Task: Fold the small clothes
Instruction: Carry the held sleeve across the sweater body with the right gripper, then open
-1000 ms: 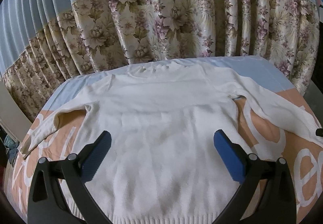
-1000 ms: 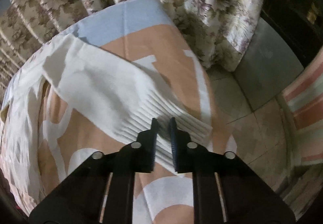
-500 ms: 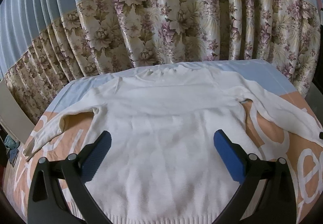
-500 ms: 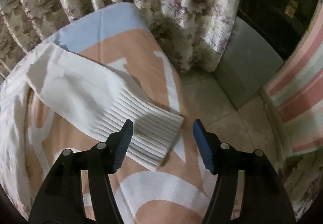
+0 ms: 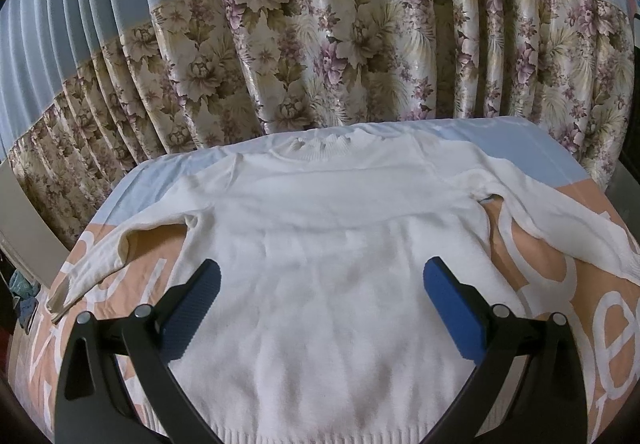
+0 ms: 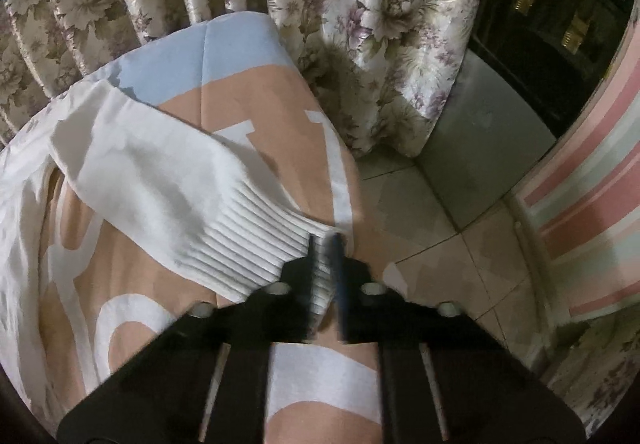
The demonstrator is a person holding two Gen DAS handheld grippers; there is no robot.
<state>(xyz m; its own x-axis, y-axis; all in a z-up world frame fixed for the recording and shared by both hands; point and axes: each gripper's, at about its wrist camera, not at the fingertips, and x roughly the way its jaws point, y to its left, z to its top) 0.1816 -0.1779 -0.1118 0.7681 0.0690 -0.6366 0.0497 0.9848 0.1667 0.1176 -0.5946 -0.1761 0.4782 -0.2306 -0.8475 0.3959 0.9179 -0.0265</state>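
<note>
A white knit sweater [image 5: 320, 244] lies flat on the bed, neck toward the curtain, both sleeves spread out. My left gripper [image 5: 320, 304] is open and empty above the sweater's lower body. In the right wrist view the sweater's right sleeve [image 6: 168, 184] runs to its ribbed cuff [image 6: 256, 248] near the bed's right edge. My right gripper [image 6: 325, 244] is shut on the corner of that cuff.
The bed cover [image 5: 600, 324] is peach with white letters and a pale blue band at the back. A floral curtain [image 5: 320, 56] hangs behind the bed. Tiled floor [image 6: 460, 244] and a pink striped cloth [image 6: 592, 212] lie right of the bed edge.
My right gripper let go of the cuff, opened wide, then closed again on the cuff's corner. The left gripper stayed open and tilted up slightly.
</note>
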